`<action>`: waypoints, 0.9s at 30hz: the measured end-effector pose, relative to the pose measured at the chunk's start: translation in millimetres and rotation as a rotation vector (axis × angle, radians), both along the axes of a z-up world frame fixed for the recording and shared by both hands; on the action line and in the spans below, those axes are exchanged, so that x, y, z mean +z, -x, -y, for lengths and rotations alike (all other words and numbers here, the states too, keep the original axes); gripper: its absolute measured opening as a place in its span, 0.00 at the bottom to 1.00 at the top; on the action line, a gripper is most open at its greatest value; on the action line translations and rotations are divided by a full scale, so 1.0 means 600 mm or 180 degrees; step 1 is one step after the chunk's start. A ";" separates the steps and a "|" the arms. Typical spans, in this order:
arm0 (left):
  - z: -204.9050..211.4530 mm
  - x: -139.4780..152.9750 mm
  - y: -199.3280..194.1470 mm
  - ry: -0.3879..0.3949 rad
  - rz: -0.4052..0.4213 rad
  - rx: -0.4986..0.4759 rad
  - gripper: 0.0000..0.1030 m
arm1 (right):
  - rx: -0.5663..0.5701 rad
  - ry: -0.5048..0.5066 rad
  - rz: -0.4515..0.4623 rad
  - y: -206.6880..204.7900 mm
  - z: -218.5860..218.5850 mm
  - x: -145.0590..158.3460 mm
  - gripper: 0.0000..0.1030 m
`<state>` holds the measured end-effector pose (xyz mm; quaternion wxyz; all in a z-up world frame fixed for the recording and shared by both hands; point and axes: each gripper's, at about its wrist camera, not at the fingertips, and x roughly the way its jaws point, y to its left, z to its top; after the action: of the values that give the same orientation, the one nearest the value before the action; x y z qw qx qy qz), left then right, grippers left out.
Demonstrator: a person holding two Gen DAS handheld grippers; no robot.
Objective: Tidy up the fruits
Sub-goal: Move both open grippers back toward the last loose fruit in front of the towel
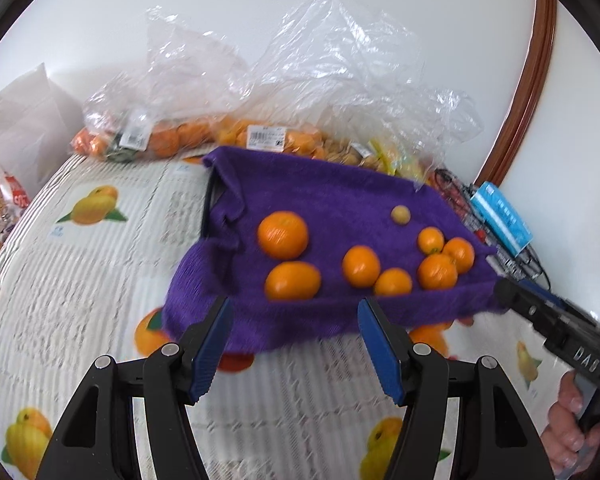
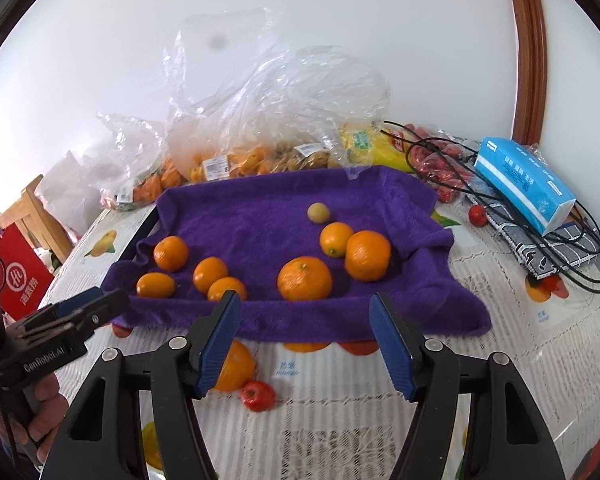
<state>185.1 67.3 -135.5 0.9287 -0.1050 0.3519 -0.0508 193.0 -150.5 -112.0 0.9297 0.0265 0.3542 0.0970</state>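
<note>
Both grippers, left (image 1: pixel 294 320) and right (image 2: pixel 304 316), hover level, fingers spread empty, facing the purple towel's (image 2: pixel 260 212) oranges (image 2: pixel 304 278).

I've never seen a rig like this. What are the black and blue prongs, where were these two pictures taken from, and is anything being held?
No robot here: a person holds a hand-held gripper in each hand, each with a fisheye camera looking along its fingers. One picture is from the left hand-held gripper, the other from the right hand-held gripper. Both are open and hold nothing. Ahead lies a purple towel with seven oranges and one small yellowish fruit. Behind are plastic bags of fruit and a blue tissue pack.
</note>
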 end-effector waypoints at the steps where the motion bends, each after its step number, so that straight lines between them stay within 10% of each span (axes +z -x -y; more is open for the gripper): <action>1: -0.001 -0.001 0.003 -0.0013 -0.0004 0.0002 0.61 | 0.0009 0.0006 0.0000 0.002 -0.002 -0.001 0.63; 27: -0.016 -0.009 0.010 0.0050 -0.0098 0.0006 0.59 | 0.0432 0.0099 -0.0364 0.032 -0.041 -0.085 0.42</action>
<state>179.4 77.0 -140.6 0.9224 -0.1133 0.3657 -0.0511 173.7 -125.7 -163.1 0.8995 -0.0065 0.4092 0.1526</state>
